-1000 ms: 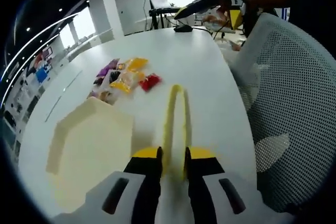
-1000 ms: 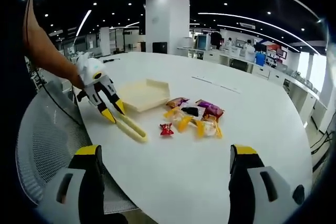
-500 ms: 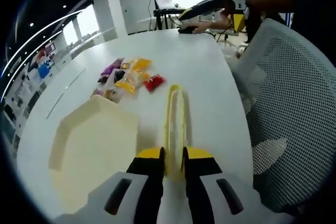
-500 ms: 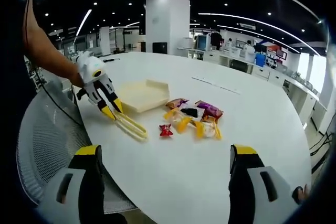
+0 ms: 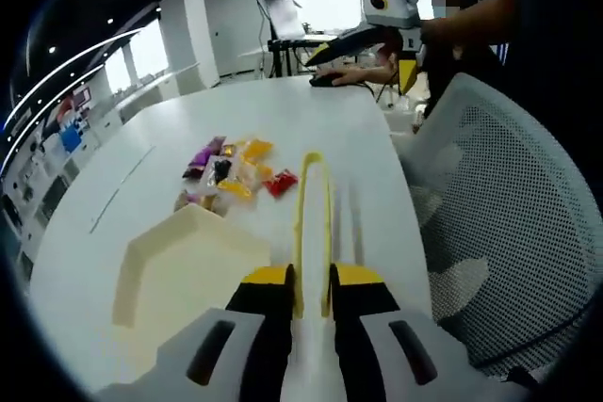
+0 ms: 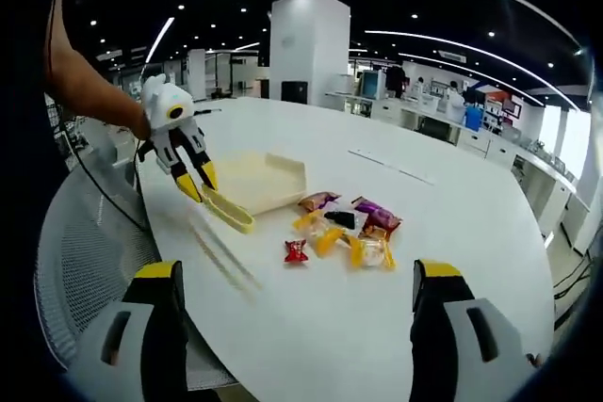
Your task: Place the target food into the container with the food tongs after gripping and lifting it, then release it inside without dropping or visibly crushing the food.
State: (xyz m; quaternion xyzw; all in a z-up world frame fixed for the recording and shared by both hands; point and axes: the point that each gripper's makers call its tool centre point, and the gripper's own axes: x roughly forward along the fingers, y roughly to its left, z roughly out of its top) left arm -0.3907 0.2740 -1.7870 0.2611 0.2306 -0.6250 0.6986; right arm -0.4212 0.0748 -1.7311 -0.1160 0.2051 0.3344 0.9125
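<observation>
The left gripper (image 5: 309, 300) is clamped on the handle end of the yellow tongs (image 5: 312, 223), which hang clear of the white table (image 6: 452, 242) and throw a shadow on it in the right gripper view. The right gripper (image 6: 294, 327) hovers near the table edge with its jaws wide apart and nothing between them.

The food is a small heap of wrapped snacks (image 6: 344, 224) lying near the middle of the table, just beyond the cream tray (image 6: 256, 179). One red packet (image 6: 296, 250) lies a little apart on the near side of the heap, close ahead of the tong tips in the left gripper view. That looks the easiest to take.

The packets are likely light, and the glossy wrappers probably slippery, with something soft or brittle inside. I would pinch across the middle of the red one, where the wrapper bulges, not at its twisted ends. A gentle squeeze should do; more risks crushing it, and less may let it slide out on the way to the tray.
</observation>
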